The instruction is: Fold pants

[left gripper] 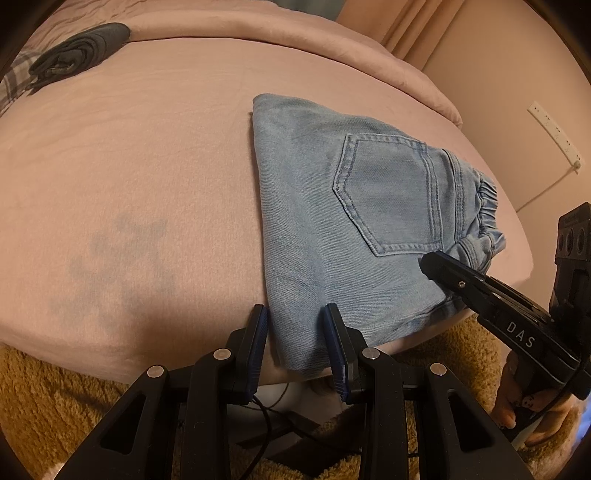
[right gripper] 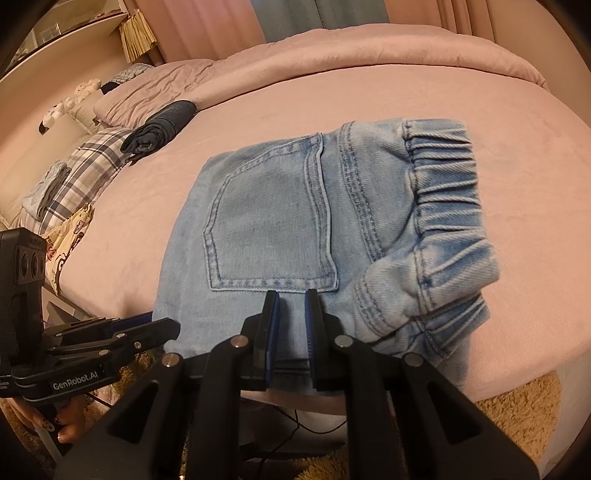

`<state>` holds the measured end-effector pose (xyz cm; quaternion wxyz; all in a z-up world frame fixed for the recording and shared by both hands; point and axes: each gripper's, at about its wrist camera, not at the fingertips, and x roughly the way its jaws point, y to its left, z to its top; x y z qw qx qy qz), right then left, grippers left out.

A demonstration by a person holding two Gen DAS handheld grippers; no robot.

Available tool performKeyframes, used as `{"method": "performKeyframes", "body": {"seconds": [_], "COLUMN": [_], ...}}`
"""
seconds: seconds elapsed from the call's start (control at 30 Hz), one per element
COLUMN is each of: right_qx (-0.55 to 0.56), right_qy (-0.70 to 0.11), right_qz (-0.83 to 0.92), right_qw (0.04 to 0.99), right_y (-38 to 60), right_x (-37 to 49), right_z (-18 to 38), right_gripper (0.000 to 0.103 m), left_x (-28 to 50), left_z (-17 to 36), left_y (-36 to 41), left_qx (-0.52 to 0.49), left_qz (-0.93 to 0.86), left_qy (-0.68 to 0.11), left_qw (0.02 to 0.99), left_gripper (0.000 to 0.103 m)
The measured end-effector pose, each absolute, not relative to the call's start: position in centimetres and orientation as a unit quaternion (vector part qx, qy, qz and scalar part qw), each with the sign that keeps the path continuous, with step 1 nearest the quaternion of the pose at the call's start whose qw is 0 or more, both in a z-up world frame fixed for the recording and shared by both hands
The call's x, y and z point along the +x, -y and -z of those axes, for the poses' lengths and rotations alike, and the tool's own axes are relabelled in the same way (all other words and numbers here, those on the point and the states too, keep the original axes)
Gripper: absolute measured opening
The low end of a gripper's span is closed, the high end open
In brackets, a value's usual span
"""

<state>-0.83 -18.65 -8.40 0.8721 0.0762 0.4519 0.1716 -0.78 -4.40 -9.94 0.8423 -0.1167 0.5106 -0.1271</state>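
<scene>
A bed with a pink sheet (right gripper: 258, 110) carries everything. Folded light-blue denim pants (right gripper: 295, 221) lie flat near its front edge, back pocket up, elastic waistband at one end. Well apart, towards the pillows, a rolled dark garment (right gripper: 162, 125) rests on the sheet beside a plaid pillow (right gripper: 85, 162). A bunched pink duvet (left gripper: 258, 29) lines the far side.
</scene>
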Motion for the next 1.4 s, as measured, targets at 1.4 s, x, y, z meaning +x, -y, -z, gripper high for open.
{"method": "performKeyframes", "body": {"seconds": [1.4], "right_qx": [0.036], "right_qy": [-0.435], "right_qz": [-0.183], "right_qw": [0.881], "right_y": [17.1], "right_x": [-2.5], "right_z": [7.8], "right_gripper": [0.037], "left_x": [-0.8], "left_z": [10.0], "left_y": [4.5], "left_qx": [-0.119], "left_qz": [0.122], "left_qy": [-0.51], "left_qw": [0.843], "left_gripper": [0.036]}}
